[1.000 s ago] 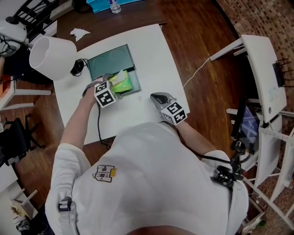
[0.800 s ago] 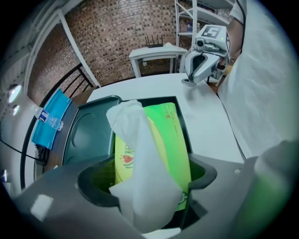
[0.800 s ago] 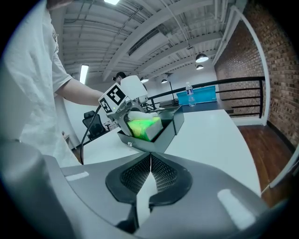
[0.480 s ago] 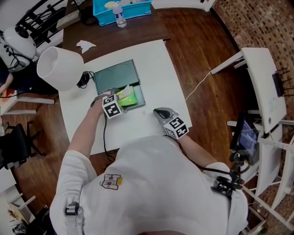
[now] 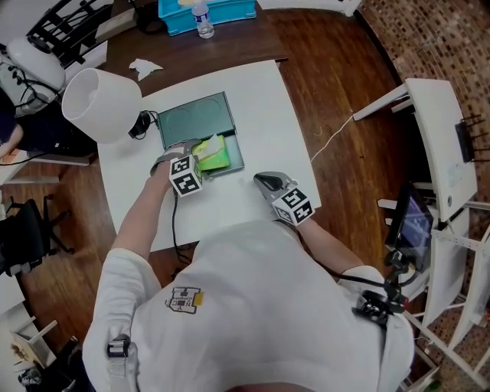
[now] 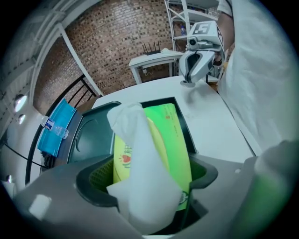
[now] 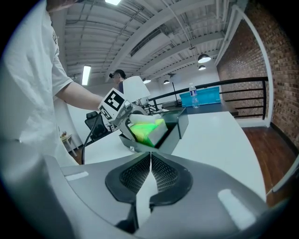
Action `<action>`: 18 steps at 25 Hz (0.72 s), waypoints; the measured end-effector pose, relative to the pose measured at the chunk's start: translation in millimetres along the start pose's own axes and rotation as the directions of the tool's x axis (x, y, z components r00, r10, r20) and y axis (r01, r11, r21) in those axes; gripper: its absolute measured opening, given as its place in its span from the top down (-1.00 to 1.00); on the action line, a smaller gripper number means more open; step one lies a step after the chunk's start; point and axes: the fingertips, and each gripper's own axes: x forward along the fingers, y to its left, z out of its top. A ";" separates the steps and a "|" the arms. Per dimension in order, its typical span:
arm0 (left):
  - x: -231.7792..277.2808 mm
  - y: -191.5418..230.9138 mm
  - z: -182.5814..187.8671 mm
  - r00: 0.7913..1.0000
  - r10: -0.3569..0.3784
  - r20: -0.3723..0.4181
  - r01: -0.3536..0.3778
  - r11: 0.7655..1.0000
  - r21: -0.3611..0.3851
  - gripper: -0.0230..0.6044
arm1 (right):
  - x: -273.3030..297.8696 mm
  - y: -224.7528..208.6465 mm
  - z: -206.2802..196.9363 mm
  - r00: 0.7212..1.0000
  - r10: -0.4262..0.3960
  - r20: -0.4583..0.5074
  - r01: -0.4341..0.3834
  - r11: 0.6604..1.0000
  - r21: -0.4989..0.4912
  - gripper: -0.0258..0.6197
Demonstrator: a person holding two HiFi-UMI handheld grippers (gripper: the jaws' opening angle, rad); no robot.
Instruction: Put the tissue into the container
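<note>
A green tissue pack (image 5: 213, 152) with a white tissue (image 6: 140, 163) sticking out of it sits in the open dark container (image 5: 237, 157), whose lid (image 5: 195, 119) lies flat behind it. My left gripper (image 5: 195, 155) has the pack (image 6: 173, 144) between its jaws, pads against both sides, and the jaws are beginning to open. My right gripper (image 5: 264, 182) rests on the white table to the right of the container. Its jaws (image 7: 150, 175) show only a thin slit, just starting to part, and nothing is between them.
A white lamp shade (image 5: 99, 103) stands left of the container. A crumpled tissue (image 5: 145, 67) lies on the dark table behind, near a blue tray (image 5: 222, 9) and a bottle (image 5: 204, 21). The table edge (image 5: 298, 130) borders wood floor with a white cable (image 5: 333, 122).
The left gripper stays at the container with the tissue pack. The right gripper has barely moved. The head view has shifted slightly.
</note>
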 end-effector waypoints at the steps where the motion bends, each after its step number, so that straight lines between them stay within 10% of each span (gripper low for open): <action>1: 0.9 0.6 -0.3 1.000 0.002 -0.004 -0.002 1.000 0.005 -0.40 | 3.8 1.9 9.4 1.000 0.010 0.009 -0.010 1.000 -0.025 0.89; 5: -0.4 2.8 1.6 1.000 0.007 -0.021 -0.007 1.000 0.015 -0.40 | 38.3 22.8 59.5 0.996 0.084 -0.011 -0.084 0.970 -0.230 0.88; 11: 10.8 6.0 -9.4 1.000 0.001 -0.029 0.000 1.000 0.013 -0.39 | 128.3 42.5 85.7 0.977 0.084 -0.198 -0.179 0.828 -0.532 0.81; 18: -10.3 5.8 1.8 1.000 0.009 0.021 -0.010 1.000 0.020 -0.48 | 158.5 38.0 52.9 0.934 -0.007 -0.356 -0.219 0.779 -0.588 0.84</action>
